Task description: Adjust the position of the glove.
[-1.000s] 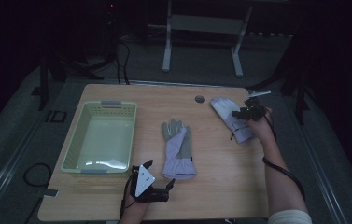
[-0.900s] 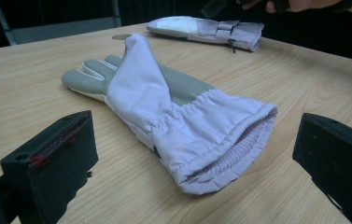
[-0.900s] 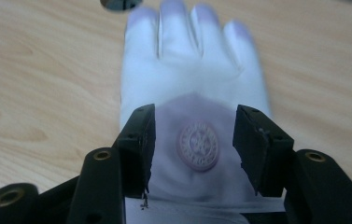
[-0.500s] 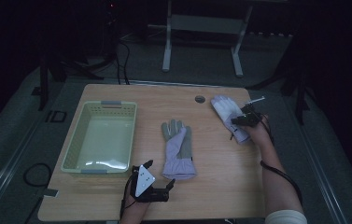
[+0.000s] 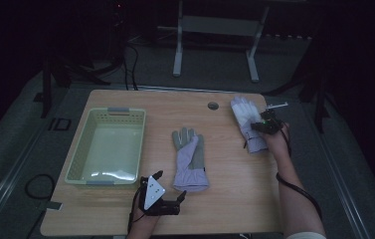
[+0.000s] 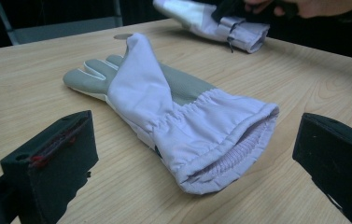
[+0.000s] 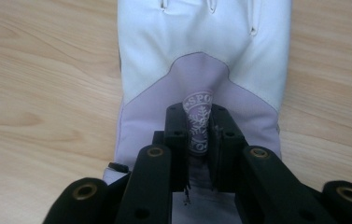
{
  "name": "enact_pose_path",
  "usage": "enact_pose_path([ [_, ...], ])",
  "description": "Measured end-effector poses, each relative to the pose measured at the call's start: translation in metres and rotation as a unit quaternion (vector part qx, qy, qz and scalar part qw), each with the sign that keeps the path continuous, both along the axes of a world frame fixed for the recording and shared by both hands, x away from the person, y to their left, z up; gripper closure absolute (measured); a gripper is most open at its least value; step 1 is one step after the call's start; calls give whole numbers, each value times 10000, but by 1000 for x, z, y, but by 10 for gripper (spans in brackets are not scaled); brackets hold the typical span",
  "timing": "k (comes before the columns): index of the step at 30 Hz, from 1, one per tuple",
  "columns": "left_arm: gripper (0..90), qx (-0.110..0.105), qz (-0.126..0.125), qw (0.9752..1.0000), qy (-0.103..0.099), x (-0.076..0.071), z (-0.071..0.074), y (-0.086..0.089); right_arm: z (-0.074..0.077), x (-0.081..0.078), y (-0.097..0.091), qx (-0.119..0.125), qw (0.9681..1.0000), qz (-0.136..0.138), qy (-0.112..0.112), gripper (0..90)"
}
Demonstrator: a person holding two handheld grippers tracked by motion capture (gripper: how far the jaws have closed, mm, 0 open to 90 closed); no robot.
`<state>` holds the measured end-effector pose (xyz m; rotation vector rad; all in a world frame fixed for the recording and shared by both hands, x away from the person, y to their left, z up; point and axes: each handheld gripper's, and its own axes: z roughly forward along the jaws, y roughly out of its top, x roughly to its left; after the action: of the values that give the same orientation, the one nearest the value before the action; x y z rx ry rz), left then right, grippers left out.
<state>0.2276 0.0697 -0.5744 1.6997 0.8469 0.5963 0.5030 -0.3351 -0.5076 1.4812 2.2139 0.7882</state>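
Observation:
A white and lilac glove (image 5: 244,113) lies at the table's far right, back side up (image 7: 201,42). My right gripper (image 5: 263,124) sits over its wrist part. Its jaws have just been closing and now pinch a fold of the lilac fabric with the round logo (image 7: 200,130). A second glove (image 5: 189,159), lilac with a grey palm, lies mid-table with its cuff toward me (image 6: 220,140). My left gripper (image 5: 171,185) rests near the front edge, jaws wide open on either side of that cuff (image 6: 194,140) and not touching it.
A pale green basket (image 5: 78,154) stands at the left of the wooden table. A round cable hole (image 5: 213,105) is at the back edge. The right gripper's cable (image 5: 294,186) trails along the forearm. A metal stand (image 5: 215,30) is on the floor beyond.
The right gripper has dipped slightly onto the far glove. The left gripper and the middle glove have stayed where they were.

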Motion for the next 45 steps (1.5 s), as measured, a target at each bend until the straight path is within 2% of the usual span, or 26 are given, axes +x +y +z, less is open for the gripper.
enact_pose_path([
  [5, 0, 45, -7, 10000, -5, 0, 0, -1, 26, -22, -2, 180, 9996, 57, -186, 806],
  [6, 0, 53, -7, 10000, -8, 0, 0, -1, 32, -30, -3, 296, 9992, 49, -260, 807],
  [9, 0, 56, 11, 10000, -18, 0, 0, -1, 46, -51, -2, 412, 9984, -4, -377, 807],
  [14, 0, 47, 39, 10000, -10, 0, 0, -1, 59, -82, -3, 737, 9964, -200, -363, 806],
  [17, 0, 79, 37, 10000, -26, -1, 0, -1, 66, -104, 0, 697, 9962, -274, -440, 805],
  [20, 0, 84, 38, 10000, -30, -1, 0, -1, 68, -125, 2, 862, 9943, -408, -476, 805],
  [22, 0, 92, 41, 9999, -44, -1, 0, -2, 67, -138, 5, 868, 9937, -508, -490, 804],
  [25, 0, 117, 65, 9999, -75, -2, 0, -2, 65, -151, 10, 810, 9946, -506, -410, 804],
  [27, 0, 127, 65, 9999, -82, -2, 0, -2, 62, -156, 12, 658, 9961, -482, -339, 803],
  [30, 0, 128, 53, 9999, -80, -2, 0, -2, 56, -167, 11, 734, 9950, -625, -249, 803],
  [35, 0, 184, 15, 9998, -86, -2, 0, -4, 44, -182, 7, 794, 9918, -958, -304, 802],
  [39, 0, 185, 22, 9998, -92, -2, 0, -4, 29, -181, 4, 825, 9899, -1136, -198, 799],
  [45, 0, 139, 33, 9999, -57, -2, 0, -3, 0, -159, 12, 700, 9901, -1213, 46, 787],
])
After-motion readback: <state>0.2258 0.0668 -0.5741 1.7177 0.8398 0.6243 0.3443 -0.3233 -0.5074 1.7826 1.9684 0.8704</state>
